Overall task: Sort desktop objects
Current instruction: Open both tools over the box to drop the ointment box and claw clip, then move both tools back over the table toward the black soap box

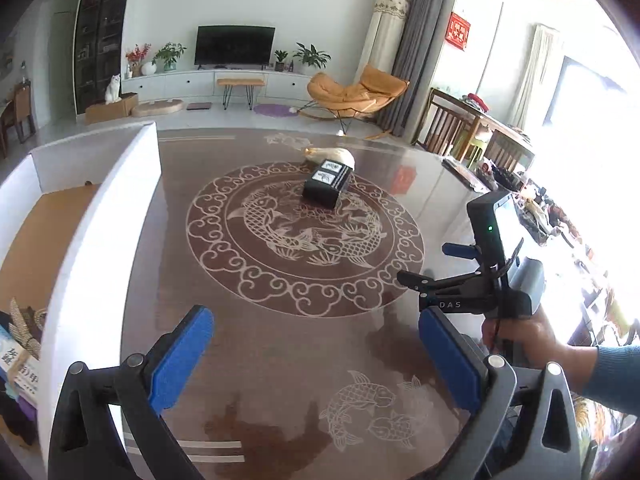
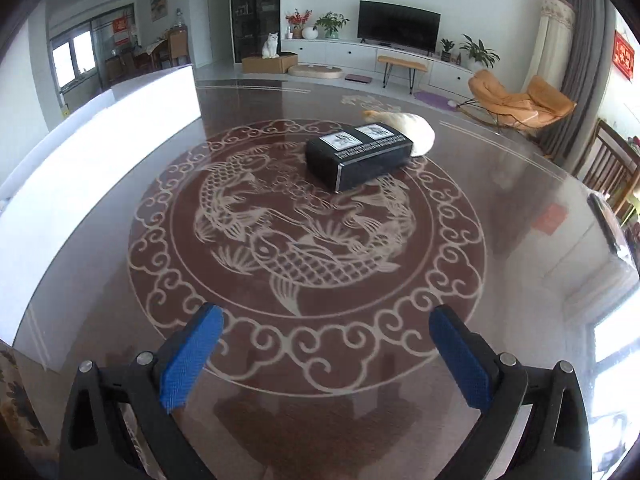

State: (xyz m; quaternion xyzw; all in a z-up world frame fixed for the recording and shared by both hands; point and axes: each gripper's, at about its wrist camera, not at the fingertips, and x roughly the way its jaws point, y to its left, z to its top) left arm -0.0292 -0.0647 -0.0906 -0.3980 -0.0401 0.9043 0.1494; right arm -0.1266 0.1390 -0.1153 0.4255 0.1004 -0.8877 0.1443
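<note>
Two items left mid-table | black rectangular carton (image 2: 359,155) touching pale cream duck-shaped plush (image 2: 416,130) behind it | white-walled cardboard bin (image 1: 100,216) along table's left edge, likely the drop spot | left gripper (image 1: 316,354) wide, empty | right gripper (image 2: 326,354) wide, empty, facing carton for likely approach

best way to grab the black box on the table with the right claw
Probably across the black box's two long sides near its middle, from above. It lies flat with its narrow width suiting the open right claw. The white plush toy sits at its far end, so avoid that end.
</note>
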